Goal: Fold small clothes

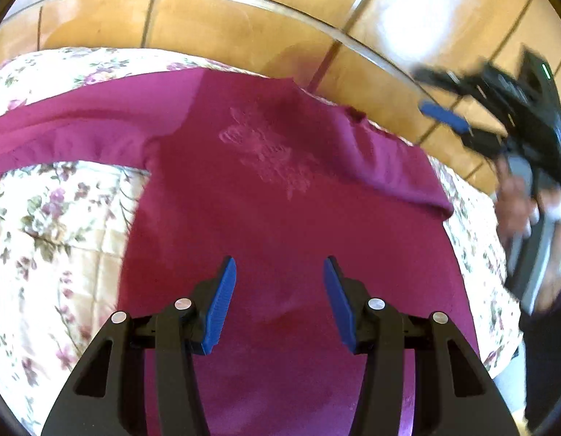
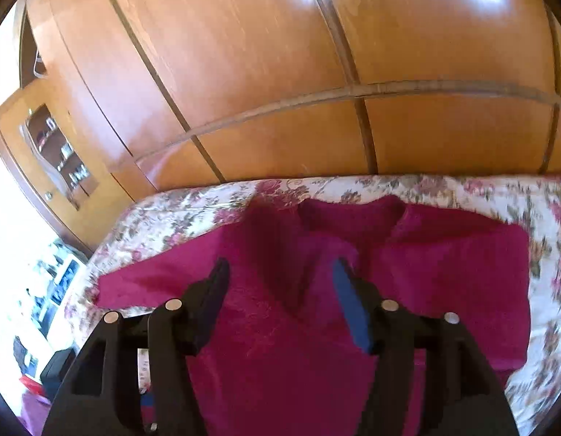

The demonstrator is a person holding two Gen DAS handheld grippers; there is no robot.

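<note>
On the floral quilted bedspread (image 1: 44, 225), a magenta sweater (image 1: 287, 218) lay spread flat, with an embroidered motif (image 1: 269, 152) at its chest. In the left wrist view one sleeve (image 1: 62, 134) stretched out toward nine o'clock, while the other sleeve (image 1: 393, 167) was folded in across the body at about two o'clock. The neckline sat near the far edge of the bed, at twelve o'clock in the right wrist view, just short of the wooden wardrobe doors (image 2: 280, 72) behind.

The left gripper (image 1: 280, 298) hung over the lower body of the sweater, tilted downward, its blue pads (image 1: 222, 305) standing moderately apart with only fabric seen beyond the gap and nothing pinched between them.

The right gripper (image 2: 280, 301) was also angled down over the garment, its fingers parted to a middling width and empty, clear of the cloth. From the left wrist view it appeared at three o'clock, blurred, raised above the bed edge in front of the wardrobe, with the person's hand (image 1: 516, 210) wrapped around its handle. A glass-fronted cabinet (image 2: 58, 156) showed at nine o'clock in the right wrist view.
</note>
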